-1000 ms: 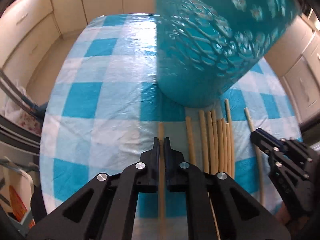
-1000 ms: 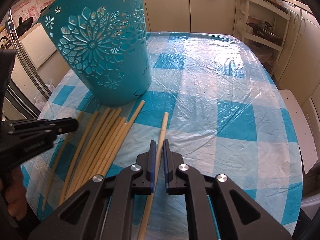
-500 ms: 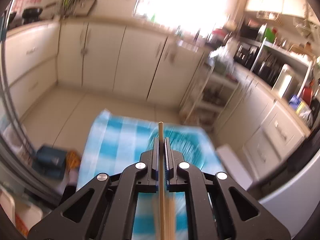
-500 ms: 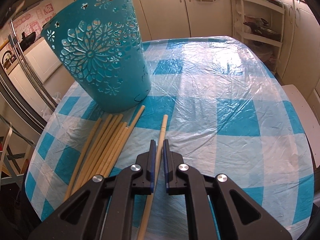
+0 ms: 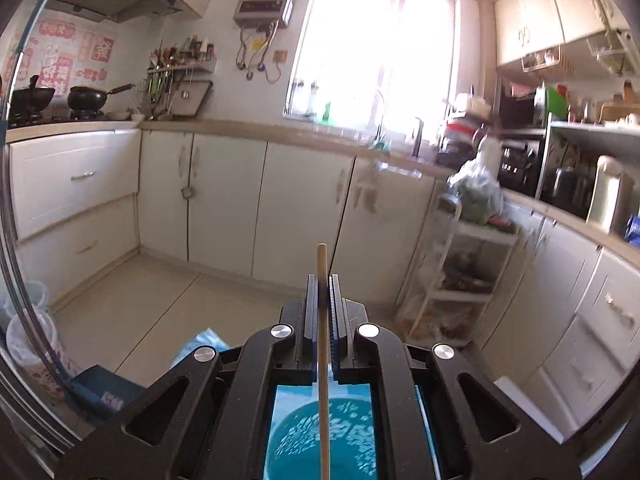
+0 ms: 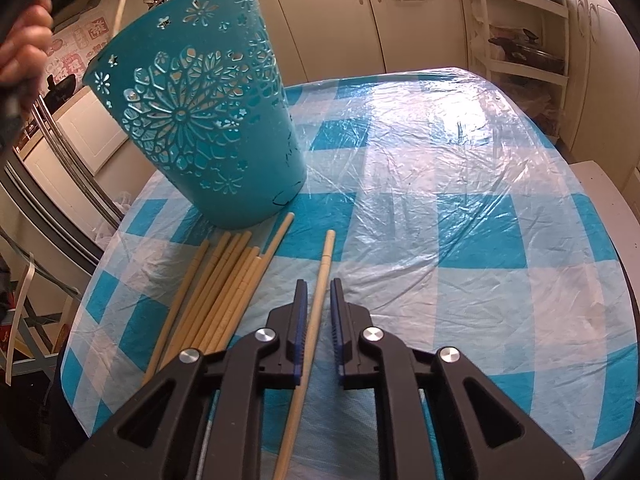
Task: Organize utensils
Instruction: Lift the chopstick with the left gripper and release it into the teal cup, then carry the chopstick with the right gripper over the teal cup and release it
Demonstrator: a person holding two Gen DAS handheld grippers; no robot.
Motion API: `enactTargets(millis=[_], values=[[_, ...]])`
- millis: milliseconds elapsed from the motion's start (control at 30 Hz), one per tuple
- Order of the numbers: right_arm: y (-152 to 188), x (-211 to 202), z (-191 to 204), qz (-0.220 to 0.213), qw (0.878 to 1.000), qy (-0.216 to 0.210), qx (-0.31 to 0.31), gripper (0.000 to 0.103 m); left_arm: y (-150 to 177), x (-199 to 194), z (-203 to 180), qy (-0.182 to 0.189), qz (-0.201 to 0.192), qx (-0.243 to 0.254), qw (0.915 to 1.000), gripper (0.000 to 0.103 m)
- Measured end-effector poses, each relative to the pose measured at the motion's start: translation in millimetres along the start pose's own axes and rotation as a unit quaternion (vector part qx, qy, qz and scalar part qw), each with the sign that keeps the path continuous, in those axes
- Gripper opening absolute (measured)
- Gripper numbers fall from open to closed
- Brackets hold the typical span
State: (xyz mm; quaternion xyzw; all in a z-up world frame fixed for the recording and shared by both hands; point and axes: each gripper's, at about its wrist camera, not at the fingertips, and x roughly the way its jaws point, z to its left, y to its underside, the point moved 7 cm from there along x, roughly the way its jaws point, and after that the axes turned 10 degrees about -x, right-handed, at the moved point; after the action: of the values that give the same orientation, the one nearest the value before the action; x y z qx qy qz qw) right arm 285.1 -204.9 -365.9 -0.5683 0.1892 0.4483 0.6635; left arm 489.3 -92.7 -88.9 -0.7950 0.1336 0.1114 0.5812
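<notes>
Checked tablecloth [image 6: 460, 216] amid kitchen cabinets [image 5: 224, 196]; left tongs [image 5: 323, 280] clench a chopstick [image 5: 322, 320], right tongs [image 6: 319, 286] opening.

An oval table [image 6: 500, 216] carries everything, spread with a blue-and-white checked cloth [image 6: 472, 224] under a wrinkled clear plastic sheet [image 6: 432, 128] that catches the light. A teal openwork plastic basket [image 6: 208, 128] stands on it toward the far left. Just in front of the basket lies a bundle of pale wooden chopsticks [image 6: 216, 292], side by side and touching. One single chopstick [image 6: 320, 284] lies apart to their right.
</notes>
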Motion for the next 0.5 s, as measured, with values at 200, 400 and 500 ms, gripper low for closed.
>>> enactTargets(millis=[200,400,500], values=[[0,0,0,0.000,1.000,0.000,-0.002,0.014,50,18,15,-0.025,0.054,0.027,0.9979,0.006],[0,0,4,0.008,1.000,0.006,-0.015,0.018,66,-1,44,-0.043,0.082,0.027,0.9953,0.042],[1,-2,7,0.029,0.999,0.026,-0.033,0.018,58,-21,66,-0.053,0.072,0.011,0.9960,0.058]])
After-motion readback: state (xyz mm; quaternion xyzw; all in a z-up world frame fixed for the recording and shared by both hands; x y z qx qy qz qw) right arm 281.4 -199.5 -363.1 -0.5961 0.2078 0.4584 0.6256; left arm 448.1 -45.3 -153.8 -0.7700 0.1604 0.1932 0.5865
